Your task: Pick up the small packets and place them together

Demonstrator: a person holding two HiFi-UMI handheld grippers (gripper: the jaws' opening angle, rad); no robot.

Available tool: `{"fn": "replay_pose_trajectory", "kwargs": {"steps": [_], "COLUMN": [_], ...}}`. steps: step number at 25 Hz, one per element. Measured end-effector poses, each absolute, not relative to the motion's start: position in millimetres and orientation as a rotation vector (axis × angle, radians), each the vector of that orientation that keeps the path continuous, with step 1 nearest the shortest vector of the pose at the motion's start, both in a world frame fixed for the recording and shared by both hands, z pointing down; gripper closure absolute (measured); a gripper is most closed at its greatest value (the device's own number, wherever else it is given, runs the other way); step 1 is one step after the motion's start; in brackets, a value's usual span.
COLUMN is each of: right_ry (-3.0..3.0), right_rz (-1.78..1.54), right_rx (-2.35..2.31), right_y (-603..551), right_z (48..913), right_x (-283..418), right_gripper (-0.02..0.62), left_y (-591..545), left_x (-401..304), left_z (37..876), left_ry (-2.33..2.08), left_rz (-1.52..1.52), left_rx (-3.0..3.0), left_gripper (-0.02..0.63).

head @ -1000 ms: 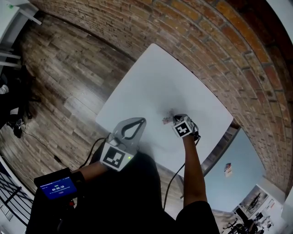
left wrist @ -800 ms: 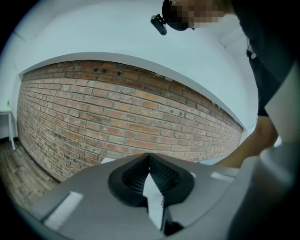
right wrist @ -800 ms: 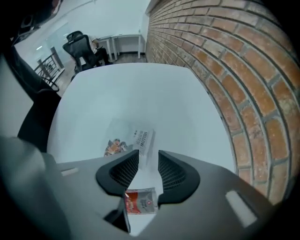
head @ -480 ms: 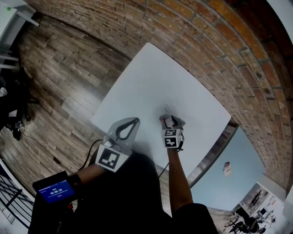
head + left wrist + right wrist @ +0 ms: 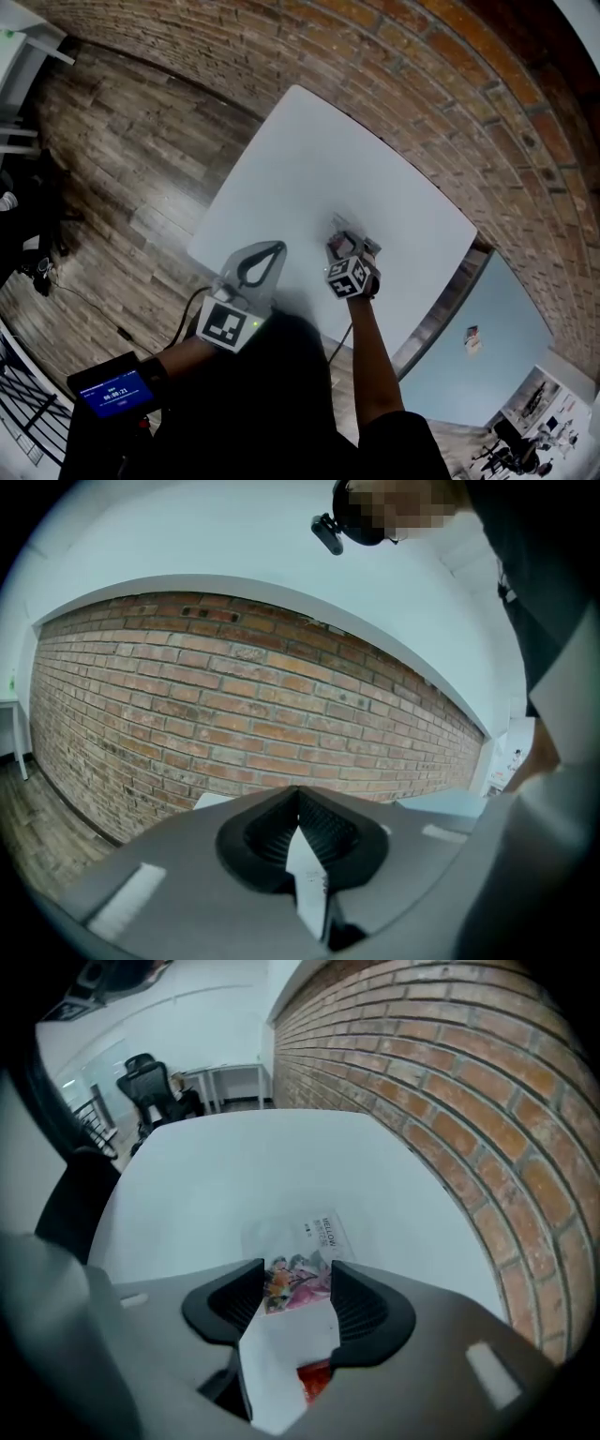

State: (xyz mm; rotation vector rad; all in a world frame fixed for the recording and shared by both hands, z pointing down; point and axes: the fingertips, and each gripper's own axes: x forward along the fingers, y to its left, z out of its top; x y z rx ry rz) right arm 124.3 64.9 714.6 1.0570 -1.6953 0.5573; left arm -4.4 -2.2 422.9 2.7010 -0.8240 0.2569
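Several small packets (image 5: 340, 229) lie together on the white table (image 5: 309, 159), toward its near right side. In the right gripper view I see a clear one with black print (image 5: 322, 1232), a pink and orange one (image 5: 298, 1283) and a white one with a red patch (image 5: 286, 1358). My right gripper (image 5: 345, 242) (image 5: 298, 1267) stands over them; its jaws are opening and straddle the colourful packet without pressing on it. My left gripper (image 5: 279, 247) (image 5: 300, 794) hangs over the table's near edge, shut on a thin white packet (image 5: 307, 878).
A brick wall (image 5: 394, 66) runs along the table's far side, close behind the packets. Wooden floor (image 5: 122, 159) lies to the left. An office chair (image 5: 150, 1087) and a desk (image 5: 230, 1077) stand beyond the table's far end. The person's body is at the near edge.
The right gripper slid left along the table and opened, leaving its packet on the pile. The left gripper has stayed shut and has hardly moved.
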Motion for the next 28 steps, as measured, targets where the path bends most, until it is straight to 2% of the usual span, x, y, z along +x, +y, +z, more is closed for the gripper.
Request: {"fn": "replay_pose_trajectory", "kwargs": {"steps": [12,17,28], "right_ry": [-1.770,-1.814,-1.702], "right_rz": [0.522,0.466,0.584], "right_rx": [1.020,1.081,0.987], "right_y": [67.9,67.5,129.1], "right_z": [713.5,687.4,715.3], "right_x": [138.0,144.1,207.6], "right_gripper": [0.368,0.368,0.368], "left_y": [7.0,3.7,17.2], "left_x": [6.8,6.1,16.8], "left_z": [425.7,421.4,421.3], "left_ry": [-0.837,-0.849,-0.830], "left_rz": [0.270,0.258,0.273], "left_rx": [2.702,2.699,2.718], "left_gripper": [0.604,0.604,0.604]}}
